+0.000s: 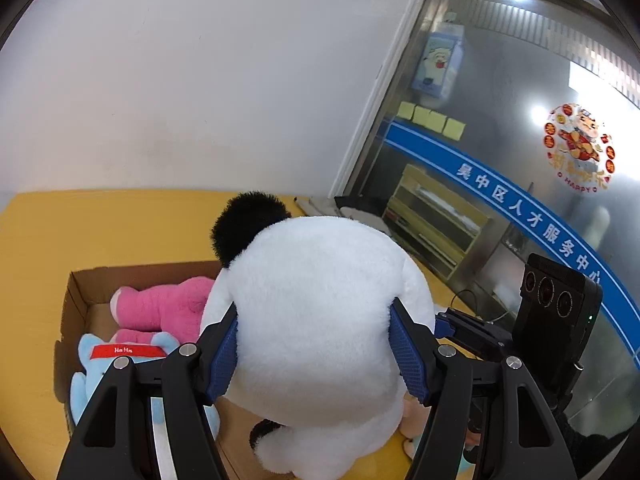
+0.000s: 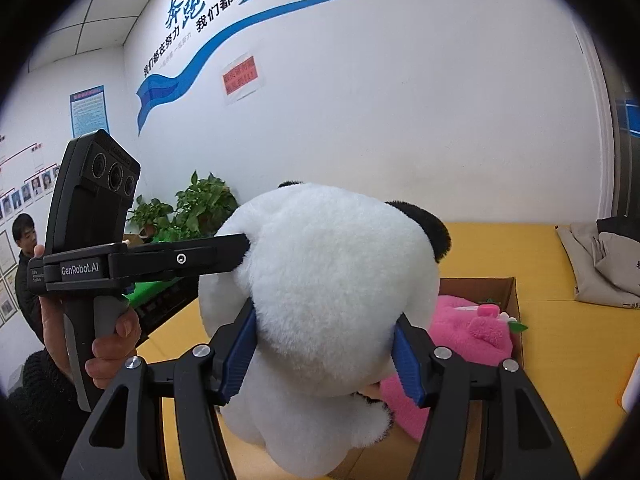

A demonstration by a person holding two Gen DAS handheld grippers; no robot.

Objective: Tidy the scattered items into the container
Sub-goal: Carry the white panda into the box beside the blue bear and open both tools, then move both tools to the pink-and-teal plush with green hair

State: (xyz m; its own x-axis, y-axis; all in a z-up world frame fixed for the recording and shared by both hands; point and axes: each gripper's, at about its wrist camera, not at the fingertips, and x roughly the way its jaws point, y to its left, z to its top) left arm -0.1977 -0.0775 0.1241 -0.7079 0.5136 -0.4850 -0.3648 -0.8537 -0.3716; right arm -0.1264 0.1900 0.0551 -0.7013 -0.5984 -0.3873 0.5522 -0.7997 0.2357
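Fluffy round panda plush (image 1: 320, 312) clamped above cardboard box (image 1: 76, 300).

Panda plush (image 1: 320, 300) hangs above the box (image 1: 76, 296) (two plush toys (image 1: 160, 304) inside).

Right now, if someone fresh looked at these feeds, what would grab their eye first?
The big white panda plush fills the middle of both views, pinched between the left gripper and the right gripper and held above the yellow table. Behind it sits the open cardboard box with a pink plush and a light blue plush already inside.
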